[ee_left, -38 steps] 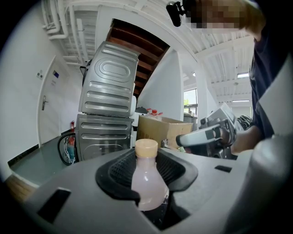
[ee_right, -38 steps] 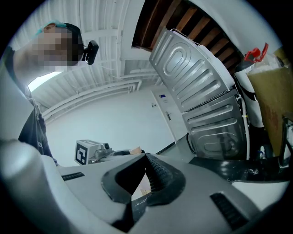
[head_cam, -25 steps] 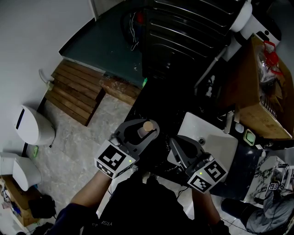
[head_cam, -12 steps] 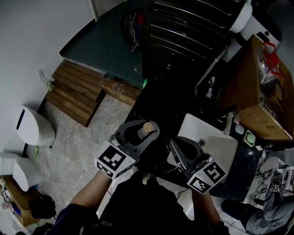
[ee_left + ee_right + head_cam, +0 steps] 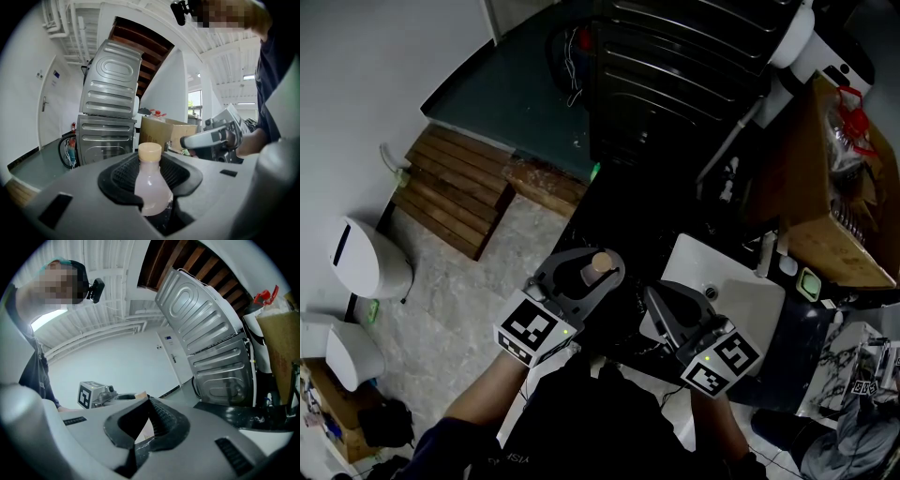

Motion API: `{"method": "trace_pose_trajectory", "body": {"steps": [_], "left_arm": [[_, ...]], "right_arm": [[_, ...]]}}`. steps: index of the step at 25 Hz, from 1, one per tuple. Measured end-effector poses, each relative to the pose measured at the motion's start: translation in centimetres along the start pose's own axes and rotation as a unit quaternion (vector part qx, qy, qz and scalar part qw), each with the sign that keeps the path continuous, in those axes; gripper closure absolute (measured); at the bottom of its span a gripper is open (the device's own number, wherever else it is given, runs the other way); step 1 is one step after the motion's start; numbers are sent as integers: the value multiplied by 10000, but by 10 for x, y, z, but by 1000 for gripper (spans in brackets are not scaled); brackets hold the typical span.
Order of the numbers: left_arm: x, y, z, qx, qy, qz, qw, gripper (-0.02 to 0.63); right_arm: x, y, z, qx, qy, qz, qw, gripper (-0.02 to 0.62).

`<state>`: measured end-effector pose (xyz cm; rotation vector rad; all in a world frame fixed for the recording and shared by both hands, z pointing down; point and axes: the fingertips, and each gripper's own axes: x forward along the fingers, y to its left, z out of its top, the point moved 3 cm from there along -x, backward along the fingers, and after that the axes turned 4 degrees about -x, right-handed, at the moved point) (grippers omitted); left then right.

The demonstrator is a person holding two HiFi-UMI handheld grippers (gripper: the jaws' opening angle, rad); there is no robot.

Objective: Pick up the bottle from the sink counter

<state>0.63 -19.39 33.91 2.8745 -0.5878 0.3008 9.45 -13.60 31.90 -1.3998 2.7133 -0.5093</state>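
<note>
Counter (image 5: 623,230) black, sink (image 5: 741,292) white, floor (image 5: 459,291) marbled.

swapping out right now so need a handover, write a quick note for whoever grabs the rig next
Left gripper: shut on the bottle, which stands upright with its tan cap above the jaws.
Right gripper: jaws together, empty, beside the left one.
The bottle is over the dark counter, left of the white sink.
Done: bottle gripped.
Left: lift it clear. Whether its base is already off the counter cannot be told.
</note>
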Motion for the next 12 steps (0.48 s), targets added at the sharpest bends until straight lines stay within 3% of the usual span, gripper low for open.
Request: {"method": "trace_pose_trajectory", "body": {"steps": [12], "left_arm": [[4, 2, 4, -7, -19, 17, 10000, 465]], "right_arm": [[1, -3, 2, 13, 4, 28, 10000, 577]]}}
